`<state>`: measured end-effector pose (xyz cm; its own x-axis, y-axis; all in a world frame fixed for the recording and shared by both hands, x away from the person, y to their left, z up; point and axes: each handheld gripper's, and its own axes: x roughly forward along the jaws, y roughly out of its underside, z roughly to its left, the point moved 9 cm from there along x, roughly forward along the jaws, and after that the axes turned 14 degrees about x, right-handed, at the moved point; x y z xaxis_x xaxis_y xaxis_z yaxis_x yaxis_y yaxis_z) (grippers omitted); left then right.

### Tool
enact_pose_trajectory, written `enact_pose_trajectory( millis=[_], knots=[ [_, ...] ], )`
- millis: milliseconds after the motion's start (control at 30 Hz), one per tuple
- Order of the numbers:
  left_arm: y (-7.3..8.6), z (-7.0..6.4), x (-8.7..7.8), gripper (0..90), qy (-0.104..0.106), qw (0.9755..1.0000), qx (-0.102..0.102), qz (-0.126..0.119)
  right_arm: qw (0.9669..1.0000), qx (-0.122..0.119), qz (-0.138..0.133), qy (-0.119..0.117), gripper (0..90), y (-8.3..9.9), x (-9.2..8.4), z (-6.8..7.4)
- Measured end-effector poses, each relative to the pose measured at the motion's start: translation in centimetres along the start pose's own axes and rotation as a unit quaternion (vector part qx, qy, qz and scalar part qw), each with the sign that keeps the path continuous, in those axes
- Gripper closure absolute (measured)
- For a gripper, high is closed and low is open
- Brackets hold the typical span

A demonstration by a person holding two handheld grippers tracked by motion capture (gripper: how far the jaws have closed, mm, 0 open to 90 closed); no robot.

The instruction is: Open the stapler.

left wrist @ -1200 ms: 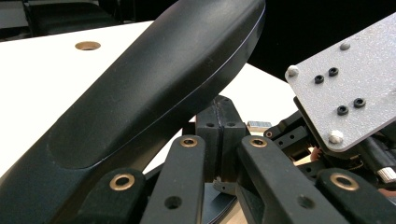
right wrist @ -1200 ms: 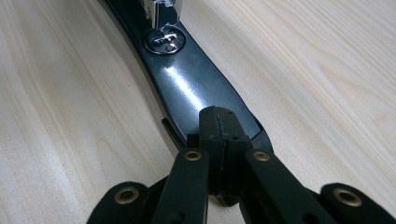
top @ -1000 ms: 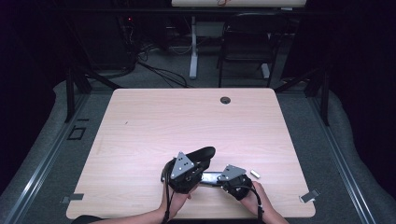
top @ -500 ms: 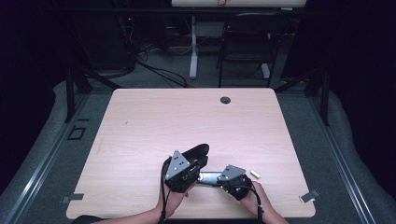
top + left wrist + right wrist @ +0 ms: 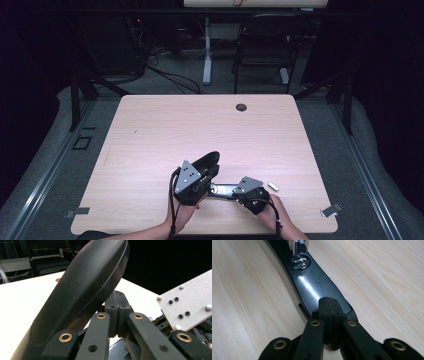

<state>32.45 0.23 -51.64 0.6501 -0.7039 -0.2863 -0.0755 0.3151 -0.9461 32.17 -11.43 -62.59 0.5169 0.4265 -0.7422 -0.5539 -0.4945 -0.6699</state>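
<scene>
- Worktop: light wood, mostly bare; small round grommet hole near the far edge.
- Left hand comes in from the bottom edge and holds the left gripper near the front of the worktop, grey three-cornered plate on top.
- Left gripper's fingers: in its own view the two pads sit pressed together with no gap. Nothing visible between them.
- Stapler lid: black, long and curved, tilted up and lying across the left side of the left gripper, in front of its fingers. In the high view it sticks out past the gripper, angled toward the far right. Cannot tell what part of the gripper bears on it.
- Stapler base: flat on the worktop between the two grippers, near the front edge. In the right gripper view it is a glossy black strip with a round metal anvil near its far end.
- Right gripper: low over the near end of the base, held by the right hand.
- Right fingers: closed against each other, resting on or just above the base; cannot tell if they pinch it.
- Small white piece lies on the worktop just right of the right gripper.
</scene>
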Motion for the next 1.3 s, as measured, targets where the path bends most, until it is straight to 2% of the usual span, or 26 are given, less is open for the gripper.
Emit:
enact_pose_trajectory(
  millis=[67, 200, 400, 467, 867, 1033, 1300],
  knots=[
    [0.1, 0.2, -0.1, 89.7, -0.002, 1.0, -0.003, 0.005, 1.0, 0.0, -0.003, -0.001, 90.0, 0.0, 0.0, 0.0],
    [0.6, 0.8, -0.4, 89.7, -0.004, 0.9996, -0.026, 0.014, 1.0, -0.001, -0.003, 0.0, 90.0, -0.1, 0.0, 0.0],
    [0.5, 1.3, -0.6, 89.7, -0.011, 0.9997, -0.019, 0.01, 1.0, -0.001, -0.004, -0.001, 90.0, -0.1, 0.0, 0.0],
    [0.4, 1.4, -0.8, 89.7, -0.014, 0.9996, -0.022, 0.009, 1.0, 0.001, -0.005, 0.0, 90.0, -0.1, 0.0, 0.0],
    [0.3, 1.9, -1.3, 89.7, -0.017, 0.9997, -0.02, 0.005, 1.0, -0.003, -0.002, 0.0, 90.0, -0.1, 0.0, 0.0],
    [-0.2, 2.3, -1.7, 89.7, -0.024, 0.9996, -0.01, -0.006, 1.0, -0.001, -0.004, -0.001, 90.0, -0.1, 0.0, 0.0],
    [-0.4, 3.0, -2.3, 89.7, -0.034, 0.9993, -0.011, -0.013, 1.0, -0.002, -0.003, 0.001, 90.0, -0.1, 0.0, 0.0]
  ],
)
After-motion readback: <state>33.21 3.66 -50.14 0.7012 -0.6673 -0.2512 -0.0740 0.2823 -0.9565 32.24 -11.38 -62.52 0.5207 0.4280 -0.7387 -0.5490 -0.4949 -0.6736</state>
